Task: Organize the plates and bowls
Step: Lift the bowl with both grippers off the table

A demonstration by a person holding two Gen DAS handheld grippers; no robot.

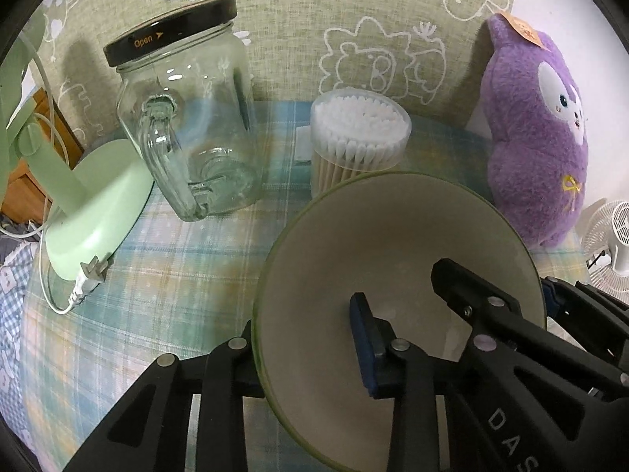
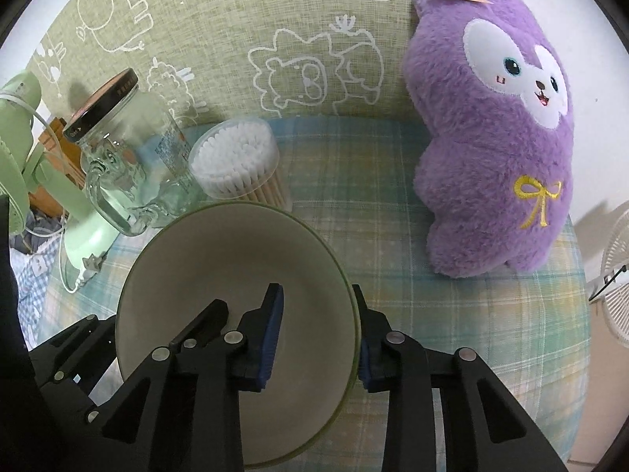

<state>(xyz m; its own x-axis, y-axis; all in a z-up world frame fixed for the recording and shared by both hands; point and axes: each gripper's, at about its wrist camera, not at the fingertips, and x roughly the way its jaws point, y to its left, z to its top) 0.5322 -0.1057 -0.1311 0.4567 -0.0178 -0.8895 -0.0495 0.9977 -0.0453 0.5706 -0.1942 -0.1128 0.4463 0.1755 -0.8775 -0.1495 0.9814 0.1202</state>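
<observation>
A cream bowl with a thin green rim point(image 1: 393, 244) point(image 2: 220, 267) rests on the plaid cloth point(image 1: 157, 295) point(image 2: 432, 314). My left gripper point(image 1: 306, 354) clamps the bowl's left wall, with one blue pad inside and the other finger outside the rim. On the opposite wall my right gripper point(image 2: 318, 346) grips the same way, with a blue pad on each side of the rim. Each wrist view also catches the other gripper: the right gripper point(image 1: 495, 279) at the bowl's right edge and the left gripper point(image 2: 157, 314) at its left edge. No plates are in view.
Behind the bowl stand a tub of cotton swabs point(image 1: 359, 137) point(image 2: 236, 161) and a handled glass jar with a black lid point(image 1: 184, 118) point(image 2: 114, 149). A green lamp base point(image 1: 98, 204) with its plug lies at the left. A purple plush toy point(image 1: 538, 129) point(image 2: 491, 137) sits at the right, and a white fan point(image 2: 613, 275) stands beyond the edge.
</observation>
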